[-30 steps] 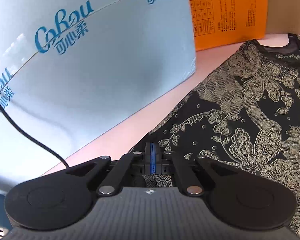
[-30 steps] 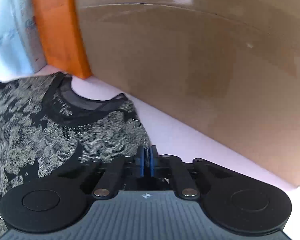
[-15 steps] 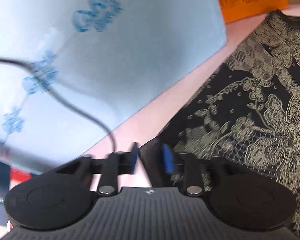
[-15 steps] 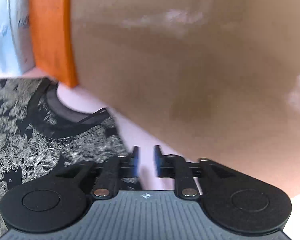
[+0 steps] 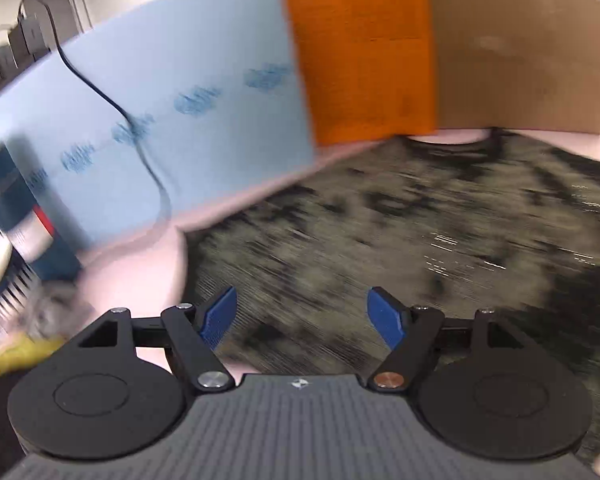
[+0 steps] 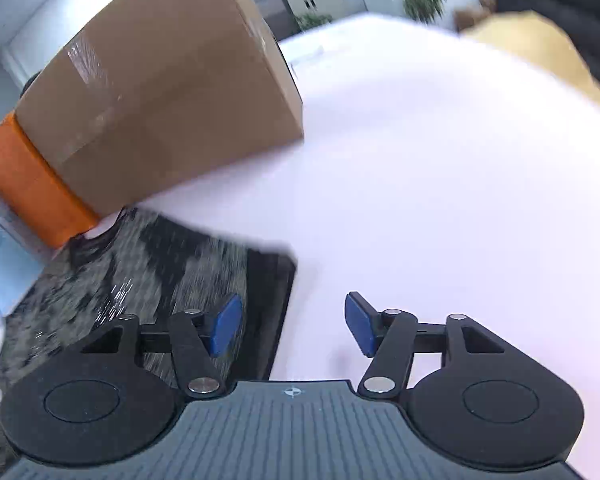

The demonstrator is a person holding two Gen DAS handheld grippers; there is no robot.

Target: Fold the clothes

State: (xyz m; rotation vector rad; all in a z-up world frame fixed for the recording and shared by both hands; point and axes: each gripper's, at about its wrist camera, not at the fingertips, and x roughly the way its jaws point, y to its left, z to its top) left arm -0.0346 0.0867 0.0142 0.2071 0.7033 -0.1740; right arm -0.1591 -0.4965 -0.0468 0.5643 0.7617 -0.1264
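The left gripper (image 5: 302, 322) hangs over the patterned top (image 5: 400, 232), jaws spread and holding nothing. The right gripper (image 6: 293, 326), likewise spread and unladen, sits over the top's right edge (image 6: 160, 280). The top lies flat on the table (image 6: 440, 200), its neckline toward the brown box (image 6: 160, 92), orange box (image 5: 360, 52) and blue box (image 5: 188, 120).

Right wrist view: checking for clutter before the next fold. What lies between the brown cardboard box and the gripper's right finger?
Only bare white table lies between the brown cardboard box and the right gripper; the right wrist view shows it.
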